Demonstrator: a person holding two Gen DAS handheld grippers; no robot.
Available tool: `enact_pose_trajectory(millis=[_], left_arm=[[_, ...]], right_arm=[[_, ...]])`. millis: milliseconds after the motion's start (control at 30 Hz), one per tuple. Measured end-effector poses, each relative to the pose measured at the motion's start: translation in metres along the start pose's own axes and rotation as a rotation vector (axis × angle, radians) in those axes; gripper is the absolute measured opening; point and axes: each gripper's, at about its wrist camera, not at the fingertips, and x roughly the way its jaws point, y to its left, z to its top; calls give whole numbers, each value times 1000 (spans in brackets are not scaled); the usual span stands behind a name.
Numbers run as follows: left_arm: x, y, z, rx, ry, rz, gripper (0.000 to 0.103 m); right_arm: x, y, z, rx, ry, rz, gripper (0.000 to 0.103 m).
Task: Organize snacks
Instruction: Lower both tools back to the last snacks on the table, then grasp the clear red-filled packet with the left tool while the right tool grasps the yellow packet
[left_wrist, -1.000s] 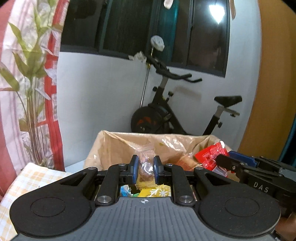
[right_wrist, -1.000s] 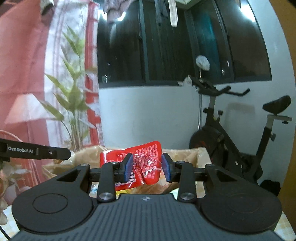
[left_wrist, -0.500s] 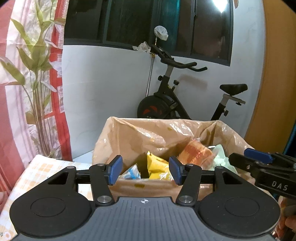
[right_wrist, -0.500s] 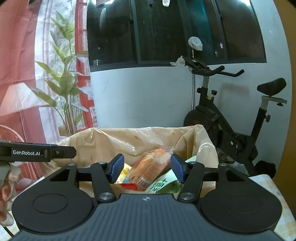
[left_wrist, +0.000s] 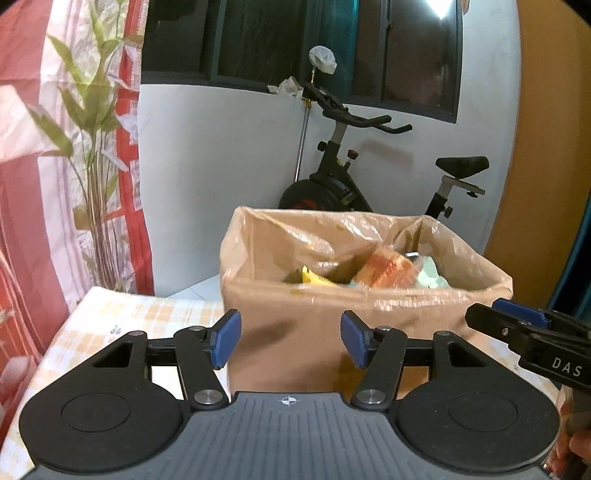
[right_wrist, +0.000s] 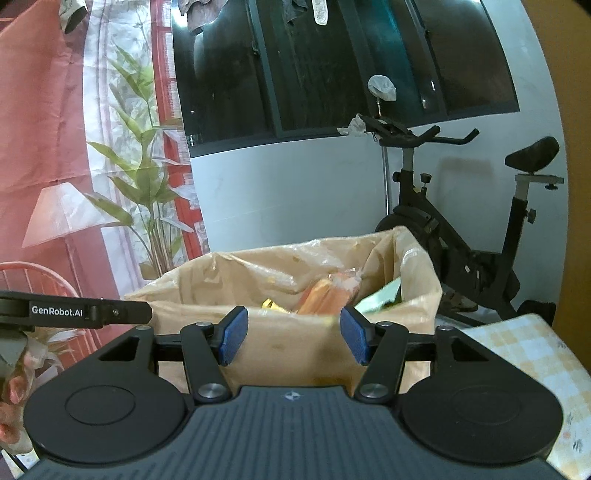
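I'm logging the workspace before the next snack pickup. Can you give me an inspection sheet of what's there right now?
Surface: table with a yellow checked cloth; the box stands on it.
Job's things: plastic-lined cardboard box, holding an orange-wrapped snack, a yellow packet and a pale green packet. Blurred; no finer detail.
Clutter: nothing seen on the visible cloth.
Grippers: left gripper open, fingers empty, in front of the box; right gripper open and empty, also short of the box.
Cables: nothing seen.
Surroundings: exercise bike behind the box, dark window, red curtain with leaf print, white wall.
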Motion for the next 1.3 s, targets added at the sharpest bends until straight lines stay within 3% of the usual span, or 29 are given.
enact_pose_trajectory(millis=[300,733,900,1167,1300], left_arm=[[-6,20,-45,-22,55,3,62],[4,51,-111,-77,159,35,62],[7,59,-121,-104,189,47,62],[7,61,-124,-106,199,67,62],[11,57,-127,-107,222,55,62]], right_arm=[[-18,12,-37,18,66,16,59],[25,32,-117,62,474,86,59],[43,41,-135,55,576,89,59],[58,57,-146,-53,588,82,59],[55,60,-150,-140,569,69,43]])
